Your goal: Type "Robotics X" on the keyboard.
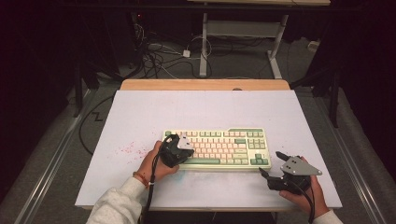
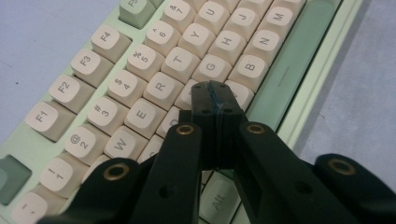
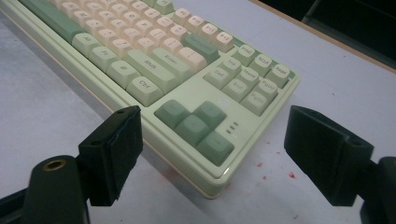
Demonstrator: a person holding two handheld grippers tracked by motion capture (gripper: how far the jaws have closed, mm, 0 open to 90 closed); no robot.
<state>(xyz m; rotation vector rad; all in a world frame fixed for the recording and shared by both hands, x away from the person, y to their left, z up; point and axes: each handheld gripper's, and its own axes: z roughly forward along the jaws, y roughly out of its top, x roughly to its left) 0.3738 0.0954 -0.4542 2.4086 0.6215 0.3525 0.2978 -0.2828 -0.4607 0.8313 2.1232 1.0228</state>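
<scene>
A pale green keyboard (image 1: 219,140) with cream and green keys lies on the white table top (image 1: 140,112), near the front. My left gripper (image 1: 183,150) is over its left half. In the left gripper view the jaws (image 2: 215,93) are pressed together with nothing between them, and their tips are down on the letter keys (image 2: 187,60) just below G, beside the green space bar (image 2: 289,65). My right gripper (image 1: 269,162) hovers by the keyboard's front right corner. It is open (image 3: 215,135), its jaws wide either side of the arrow keys (image 3: 196,123) and apart from them.
Red specks mark the table left of the keyboard (image 1: 127,149) and by its right corner (image 3: 275,168). A wooden strip (image 1: 205,84) edges the back of the table. Cables (image 1: 154,51) and a desk frame (image 1: 243,28) are on the floor beyond.
</scene>
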